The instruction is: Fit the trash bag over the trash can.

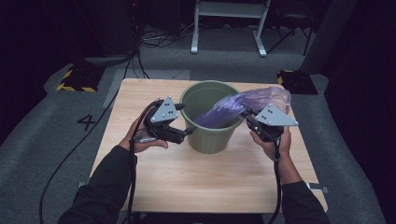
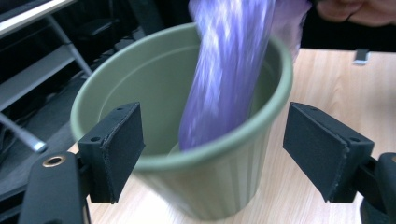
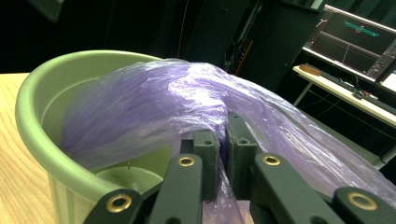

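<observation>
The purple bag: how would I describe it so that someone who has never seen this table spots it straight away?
Find the wooden table and the green ribbed bucket standing on it. One end of the purple bag hangs down inside the bucket, and the rest trails out over the rim to the right claw, which pinches it. It is the one thin, crinkly, see-through thing here.

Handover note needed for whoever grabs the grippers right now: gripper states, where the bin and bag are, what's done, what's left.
Left gripper: open, level with the near-left rim of the green ribbed plastic bin, fingers either side of the rim, not touching it.
Right gripper: shut on the thin purple plastic bag, bunched between its fingers at the bin's right side.
Bin stands upright on the light wooden table.
Done: one end of the bag hangs inside the bin; the rest drapes over the right rim.
Left: probably spread the bag and fold its edge over the rim; the left gripper looks placed to help.
</observation>
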